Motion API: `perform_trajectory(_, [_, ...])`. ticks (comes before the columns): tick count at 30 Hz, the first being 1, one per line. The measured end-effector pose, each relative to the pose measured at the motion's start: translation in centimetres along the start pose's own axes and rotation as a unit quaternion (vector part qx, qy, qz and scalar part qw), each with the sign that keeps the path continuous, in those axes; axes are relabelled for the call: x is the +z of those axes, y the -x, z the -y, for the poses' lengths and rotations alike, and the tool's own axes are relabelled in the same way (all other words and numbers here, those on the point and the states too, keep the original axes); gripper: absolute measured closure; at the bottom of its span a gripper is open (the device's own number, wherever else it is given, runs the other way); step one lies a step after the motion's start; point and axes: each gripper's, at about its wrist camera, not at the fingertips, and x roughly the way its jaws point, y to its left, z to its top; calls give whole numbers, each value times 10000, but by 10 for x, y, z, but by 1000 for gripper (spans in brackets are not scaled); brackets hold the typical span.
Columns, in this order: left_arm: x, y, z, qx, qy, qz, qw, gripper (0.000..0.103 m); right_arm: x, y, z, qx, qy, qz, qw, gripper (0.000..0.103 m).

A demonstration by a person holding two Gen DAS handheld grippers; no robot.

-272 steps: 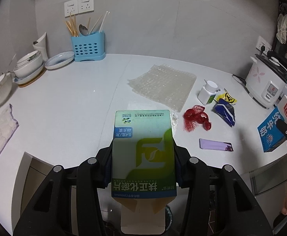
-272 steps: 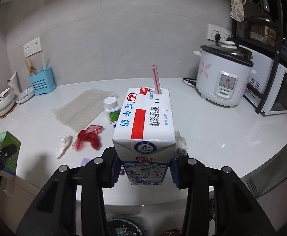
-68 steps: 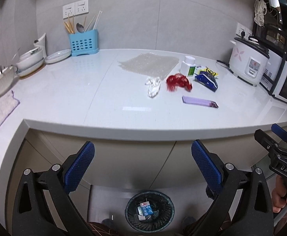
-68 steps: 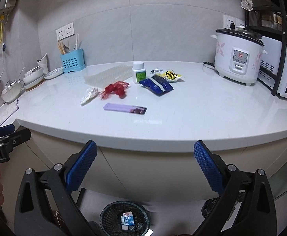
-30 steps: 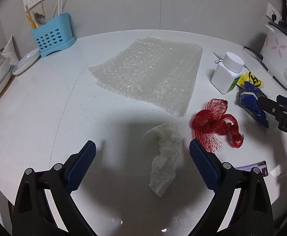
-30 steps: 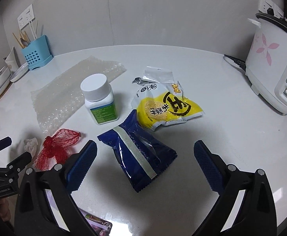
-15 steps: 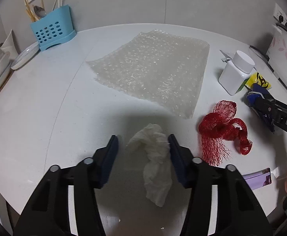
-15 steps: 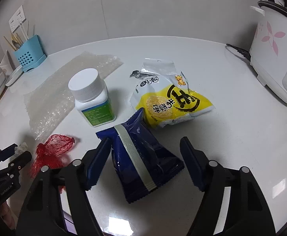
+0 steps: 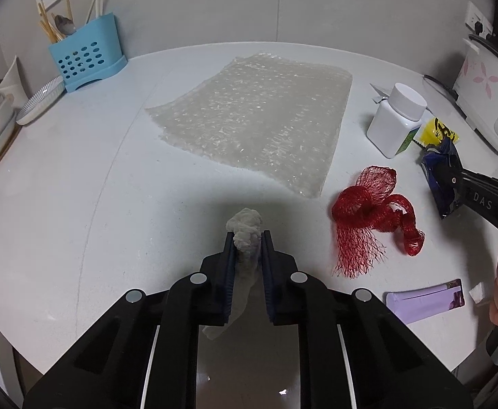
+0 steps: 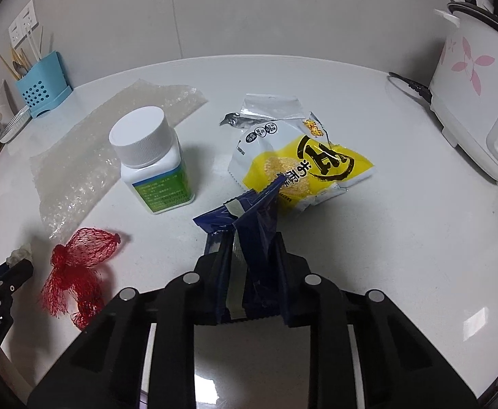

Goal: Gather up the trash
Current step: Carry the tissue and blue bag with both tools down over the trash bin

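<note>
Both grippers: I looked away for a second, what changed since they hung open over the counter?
The left gripper has just closed on the crumpled tissue; the right gripper has just closed on the blue wrapper. The red net, bottle and bubble wrap stayed put.

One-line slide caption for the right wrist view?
Right gripper jaws, just closing, pinch the dark blue snack wrapper on the white counter, beside a white pill bottle and yellow snack bag.

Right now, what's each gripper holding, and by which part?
Left gripper is shut on the crumpled white tissue, around its middle. Right gripper is shut on the blue snack wrapper, squeezed across its width.
</note>
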Motion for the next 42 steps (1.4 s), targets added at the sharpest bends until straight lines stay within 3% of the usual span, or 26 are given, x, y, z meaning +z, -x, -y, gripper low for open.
perform_trajectory(28, [-15,67,-10,-41,117,368,9992,89,-25,73,-6,-97,-29,469,9988,85])
perform_trajectory(42, [-51,113,-7,-64,122,552,9984,90,-63,140,-9,-81,44,911,9958,85])
